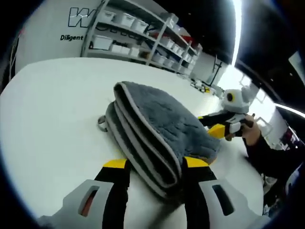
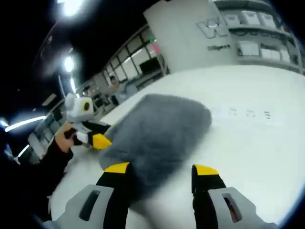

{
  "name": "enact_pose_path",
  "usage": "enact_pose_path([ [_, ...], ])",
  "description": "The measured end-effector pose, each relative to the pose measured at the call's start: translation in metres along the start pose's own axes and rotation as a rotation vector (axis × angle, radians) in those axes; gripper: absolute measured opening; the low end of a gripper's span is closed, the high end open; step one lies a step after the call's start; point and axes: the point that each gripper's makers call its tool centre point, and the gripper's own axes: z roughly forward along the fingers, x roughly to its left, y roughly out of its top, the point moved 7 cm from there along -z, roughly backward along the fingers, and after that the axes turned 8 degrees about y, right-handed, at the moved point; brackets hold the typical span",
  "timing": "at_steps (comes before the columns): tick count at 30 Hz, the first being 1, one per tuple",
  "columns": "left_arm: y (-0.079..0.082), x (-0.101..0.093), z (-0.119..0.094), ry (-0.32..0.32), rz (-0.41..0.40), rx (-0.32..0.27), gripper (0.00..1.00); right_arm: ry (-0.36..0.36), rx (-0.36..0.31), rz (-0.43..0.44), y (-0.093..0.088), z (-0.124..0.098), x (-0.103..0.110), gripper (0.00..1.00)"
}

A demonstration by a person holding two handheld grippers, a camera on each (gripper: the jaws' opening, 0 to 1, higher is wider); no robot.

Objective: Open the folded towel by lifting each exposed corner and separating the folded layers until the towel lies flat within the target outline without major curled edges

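Towel (image 1: pixel 157 129), grey, lying folded on white table (image 1: pixel 52 124), is sitting between open jaws of left gripper (image 1: pixel 155 164) at its 6 o'clock edge and right gripper (image 2: pixel 162 169) straddling opposite end, so unfolding is just starting; next, I judge, pinching a top-layer corner.

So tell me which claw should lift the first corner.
Left, probably. The left claw is open astride the towel's stacked, trimmed edges, where layers show apart. The right claw, also open, faces a blurred fuzzy end with no distinct corner visible.
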Motion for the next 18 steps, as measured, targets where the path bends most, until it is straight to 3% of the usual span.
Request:
enact_pose_path([
  [5,0.004,0.006,-0.002,-0.008,0.001,0.001,0.36,0.061,-0.01,0.038,-0.001,0.0,0.005,0.29],
  [18,0.003,0.005,-0.002,-0.027,-0.017,-0.021,0.25,0.073,-0.017,0.04,-0.002,-0.002,0.005,0.16],
])
